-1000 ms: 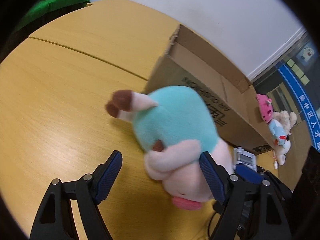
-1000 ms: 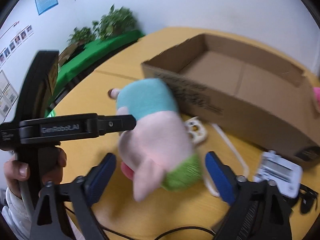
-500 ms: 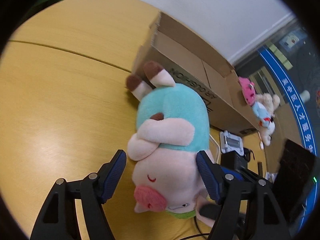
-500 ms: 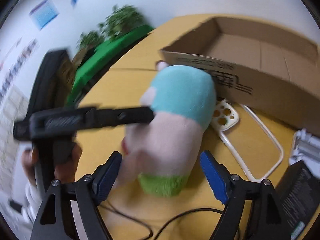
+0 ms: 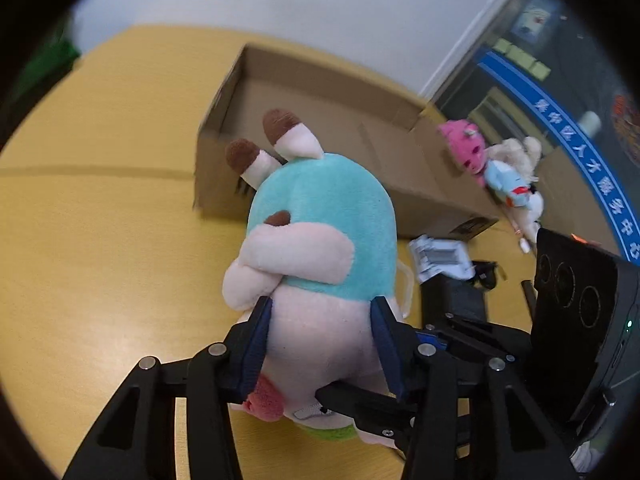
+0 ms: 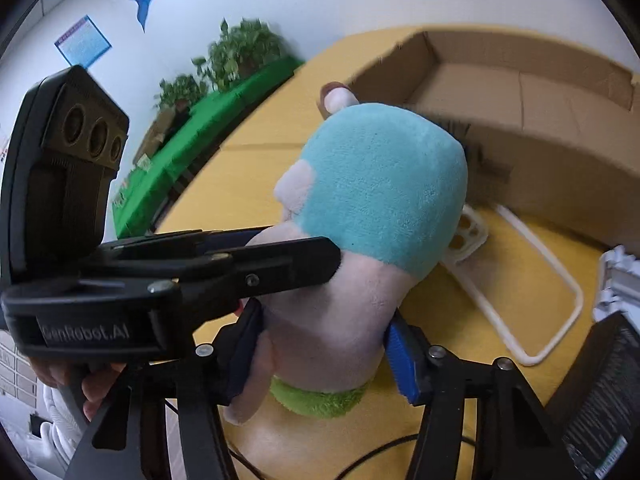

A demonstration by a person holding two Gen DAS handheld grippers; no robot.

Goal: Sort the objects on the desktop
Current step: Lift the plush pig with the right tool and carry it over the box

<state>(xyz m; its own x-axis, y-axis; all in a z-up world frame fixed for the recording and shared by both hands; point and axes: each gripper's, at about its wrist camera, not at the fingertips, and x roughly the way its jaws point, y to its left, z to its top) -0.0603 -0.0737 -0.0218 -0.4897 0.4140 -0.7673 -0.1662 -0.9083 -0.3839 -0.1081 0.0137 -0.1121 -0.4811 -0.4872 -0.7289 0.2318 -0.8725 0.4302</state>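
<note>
A plush pig with a teal body, pink head and brown feet hangs head-down above the wooden table, feet toward the cardboard box. My left gripper is shut on its pink head, blue pads pressed into both sides. My right gripper is shut on the same plush pig near its head and green collar. The left gripper's finger crosses the right wrist view, pressing the toy's side. The open box lies just behind the toy.
A white phone case lies on the table under the toy. A white barcode packet and black items sit by the box's corner. Small plush toys lie at the box's right end. Green plants stand beyond the table.
Both grippers closed onto the plush pig's head, having been open around it. The toy is now lifted and sits closer to the box.
</note>
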